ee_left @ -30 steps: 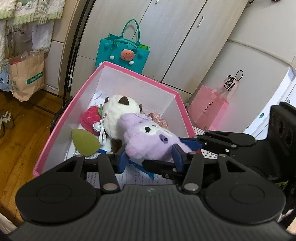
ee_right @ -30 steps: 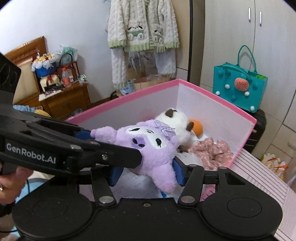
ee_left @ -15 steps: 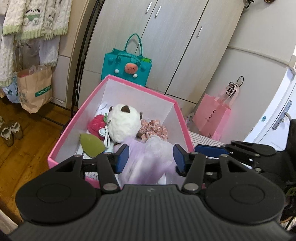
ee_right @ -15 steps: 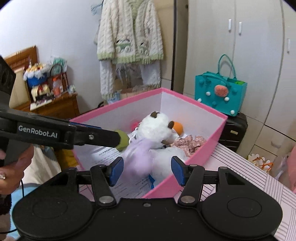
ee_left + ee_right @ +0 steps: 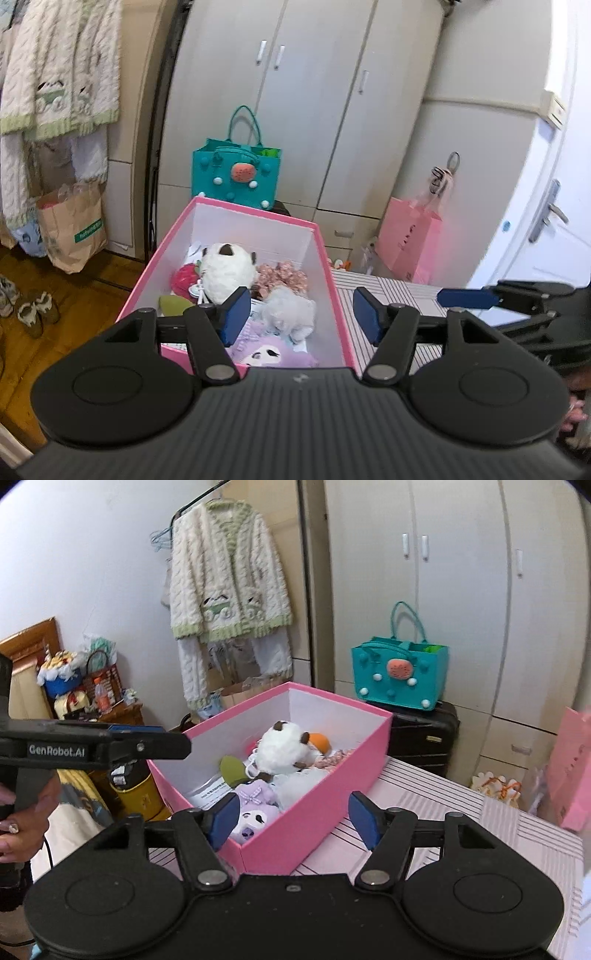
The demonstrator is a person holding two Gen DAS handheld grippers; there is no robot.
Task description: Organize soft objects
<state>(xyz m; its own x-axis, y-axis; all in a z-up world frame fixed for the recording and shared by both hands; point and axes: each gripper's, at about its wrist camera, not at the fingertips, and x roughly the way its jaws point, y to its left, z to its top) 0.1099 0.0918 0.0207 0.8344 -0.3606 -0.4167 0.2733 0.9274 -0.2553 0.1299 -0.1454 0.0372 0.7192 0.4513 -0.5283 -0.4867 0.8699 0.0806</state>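
Down in the near end of the pink box lies the purple plush, face up beside the white plush, where a second ago both grippers were carrying it between them over the box; that toy now counts as put away. Both tools have let go and drawn back and upward: the left gripper has just been widening its jaws and has nothing between the pads, and the right gripper likewise stands half open and empty. Around the box the striped table runs clear to the right, so there is open room on that side, while the near rim of the box sits just under the left tool's fingers, an edge to mind on any return, and the left side drops off to the wooden floor
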